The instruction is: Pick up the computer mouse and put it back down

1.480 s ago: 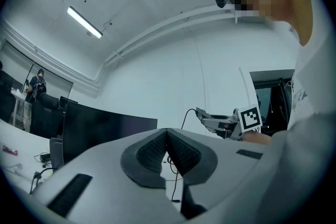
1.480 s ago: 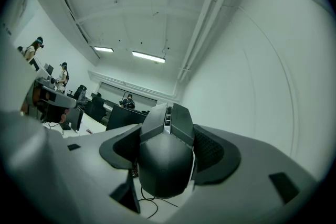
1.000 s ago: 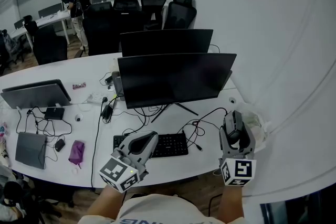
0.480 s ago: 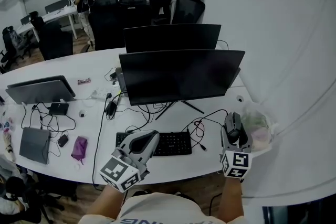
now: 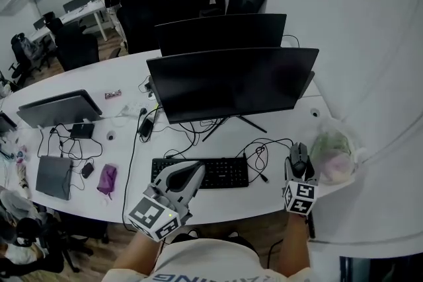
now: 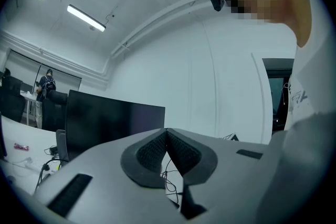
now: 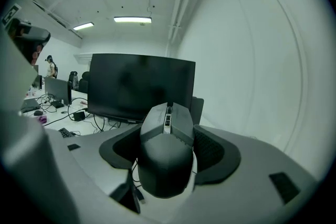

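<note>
Lowered since one second back: see the right gripper (image 5: 299,163), now smaller in the head view and set closer to the desk (image 5: 218,207) at the near right, just left of the plastic bag (image 5: 334,156). Clamps the computer mouse (image 7: 167,157) by its two flanks, with a pad pressed on either side and the nose pointing far toward the monitor (image 5: 231,82). Cannot confirm contact between mouse underside and desk from any view; treat as held at or just above the surface. Read as the put-down half of the task, with pick-up already done and release not yet done. Expect the next action to call for a level descent until the base seats flat, then a spread of the jaws wide enough to clear both flanks, then a straight withdrawal toward the near edge. Watch for the cable loops (image 5: 261,154) lying left of the mouse and for the bag at the right; avoid snagging either. Keep the mouse level to prevent a tilt or skid on release. Check also the left gripper (image 6: 167,132): pressed closed with nothing between the pads, hanging over the near left end of the keyboard (image 5: 228,172), well apart from the mouse, little changed in place, with no part in this step.
</note>
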